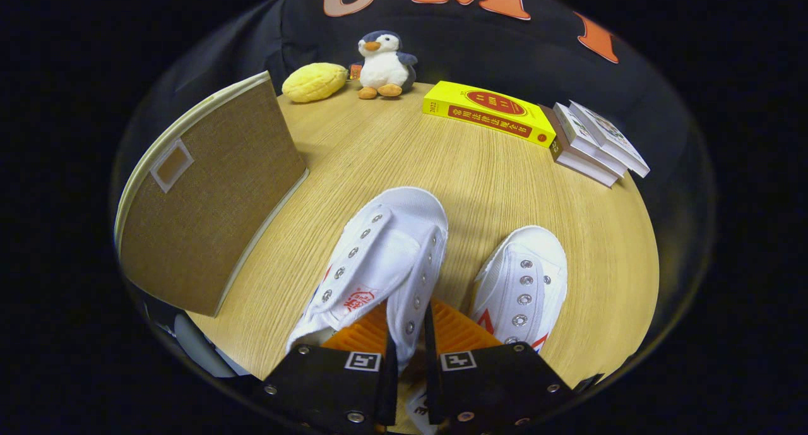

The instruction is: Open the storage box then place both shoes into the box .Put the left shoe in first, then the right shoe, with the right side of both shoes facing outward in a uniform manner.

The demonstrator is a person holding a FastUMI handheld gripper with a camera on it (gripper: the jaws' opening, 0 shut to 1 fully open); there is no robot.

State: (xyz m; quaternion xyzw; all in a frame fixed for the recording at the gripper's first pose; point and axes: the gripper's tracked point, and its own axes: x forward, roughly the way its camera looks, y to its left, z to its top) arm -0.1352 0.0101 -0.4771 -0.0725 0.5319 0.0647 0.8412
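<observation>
- The gripper (409,334) is clamped on the eyelet edge of the nearer white canvas shoe (379,264), one finger inside its opening, the other outside.
- The second white shoe (527,283) lies just beside it on the wooden table (492,189).
- The brown fabric storage box (208,195) stands near the gripped shoe.
- Beyond lie a yellow book (489,113), stacked books (596,143), a penguin plush (385,65) and a yellow bread-shaped toy (314,81).

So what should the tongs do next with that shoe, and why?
Probably lift the pinched shoe and carry it toward the storage box. The tongs look closed on that shoe's side wall, one finger inside and one outside, so the grab seems done. The other shoe lies loose on the table, and the box stands ahead to the left of the fingers.
</observation>
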